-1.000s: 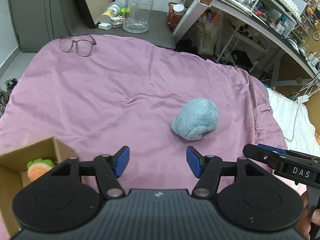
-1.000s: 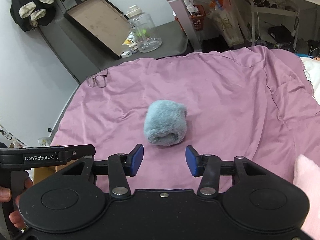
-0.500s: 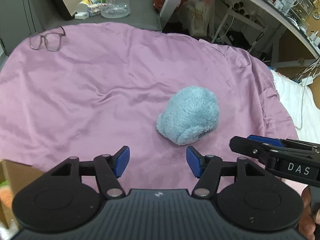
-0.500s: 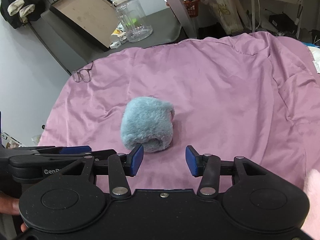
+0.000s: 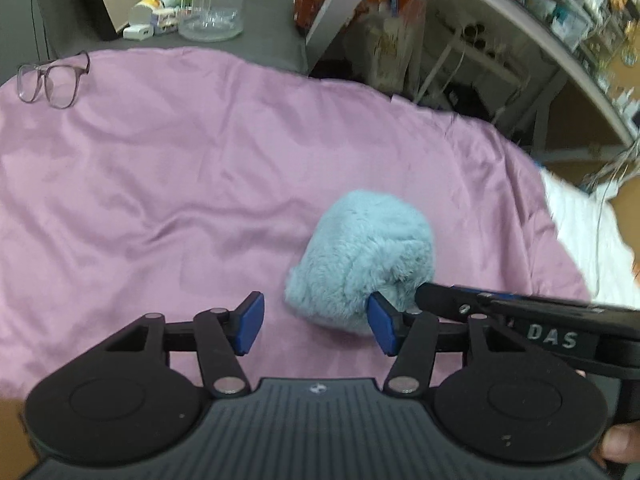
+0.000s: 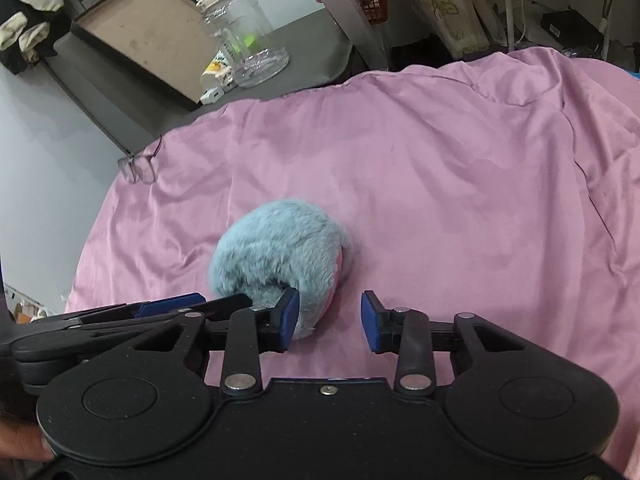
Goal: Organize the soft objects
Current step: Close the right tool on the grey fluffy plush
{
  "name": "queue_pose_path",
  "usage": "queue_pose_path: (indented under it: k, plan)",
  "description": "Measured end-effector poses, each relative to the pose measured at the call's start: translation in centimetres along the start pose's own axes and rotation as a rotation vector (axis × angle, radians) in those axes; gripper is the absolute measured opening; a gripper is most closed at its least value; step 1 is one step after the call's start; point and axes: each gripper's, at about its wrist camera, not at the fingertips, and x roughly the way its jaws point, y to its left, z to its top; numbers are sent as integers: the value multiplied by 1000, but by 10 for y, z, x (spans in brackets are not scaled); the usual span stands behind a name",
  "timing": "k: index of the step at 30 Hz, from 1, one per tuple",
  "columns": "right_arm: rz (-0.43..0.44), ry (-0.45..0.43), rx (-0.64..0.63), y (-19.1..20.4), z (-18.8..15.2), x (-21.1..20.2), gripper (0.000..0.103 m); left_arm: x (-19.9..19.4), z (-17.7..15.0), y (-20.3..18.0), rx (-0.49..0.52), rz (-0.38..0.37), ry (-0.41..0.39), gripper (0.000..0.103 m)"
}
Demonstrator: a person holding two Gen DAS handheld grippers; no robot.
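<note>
Blue fluffy toy (image 5: 362, 260) lies flat, long axis toward both open grippers.

The white letters "DAS" can be read on the black side of the right claw (image 5: 452, 300), seen from the left wrist. No other words are clear.
</note>
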Motion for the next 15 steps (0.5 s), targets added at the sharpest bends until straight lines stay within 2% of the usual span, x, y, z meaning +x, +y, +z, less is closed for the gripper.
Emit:
queue_pose_path:
  k: [3,7,12,15]
  plan:
    - [25,3,29,-4,9,10,32,2,9,1,-9,-26,-49,50]
    - [53,-10,56,-7,18,19,28,9,20,2,-23,-44,-69,42]
    - [75,-18,78,-9,25,28,22,17,34,6,-73,-77,-66,41]
    - [80,-23,84,-11,26,29,19,23,41,6,-73,-66,-48,41]
